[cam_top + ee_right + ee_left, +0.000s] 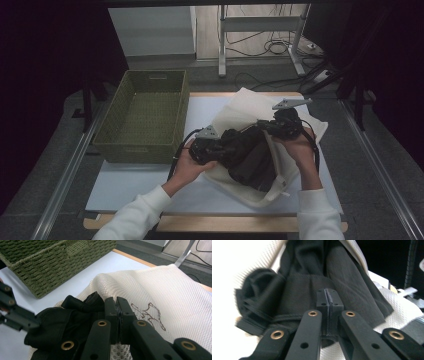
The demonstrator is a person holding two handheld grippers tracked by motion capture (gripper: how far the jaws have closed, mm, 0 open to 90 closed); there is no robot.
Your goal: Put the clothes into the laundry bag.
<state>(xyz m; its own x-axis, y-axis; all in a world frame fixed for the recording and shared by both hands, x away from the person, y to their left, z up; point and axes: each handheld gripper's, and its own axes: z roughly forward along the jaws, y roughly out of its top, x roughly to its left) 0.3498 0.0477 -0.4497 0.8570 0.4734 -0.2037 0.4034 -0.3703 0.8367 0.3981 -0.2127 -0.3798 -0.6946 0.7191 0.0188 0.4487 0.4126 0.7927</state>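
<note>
A cream mesh bag [245,107] lies on the white table mat [130,182] with a black garment [250,155] partly inside its open mouth. At the garment's left end my left gripper [222,145] is shut, and the dark cloth [294,290] appears pinched between its pads [329,302]. My right gripper [265,125] is shut on the bag's upper edge. In the right gripper view, mesh [162,290] shows between the closed jaws [118,315]. There the garment [57,317] bunches to the left, with the left gripper [17,315] against it.
A green woven basket [145,150] stands to the left of the bag, close to the left hand; its wall [50,265] rises beyond the garment. Metal rails run along both sides of the table. Cables and a stand's legs lie on the floor behind.
</note>
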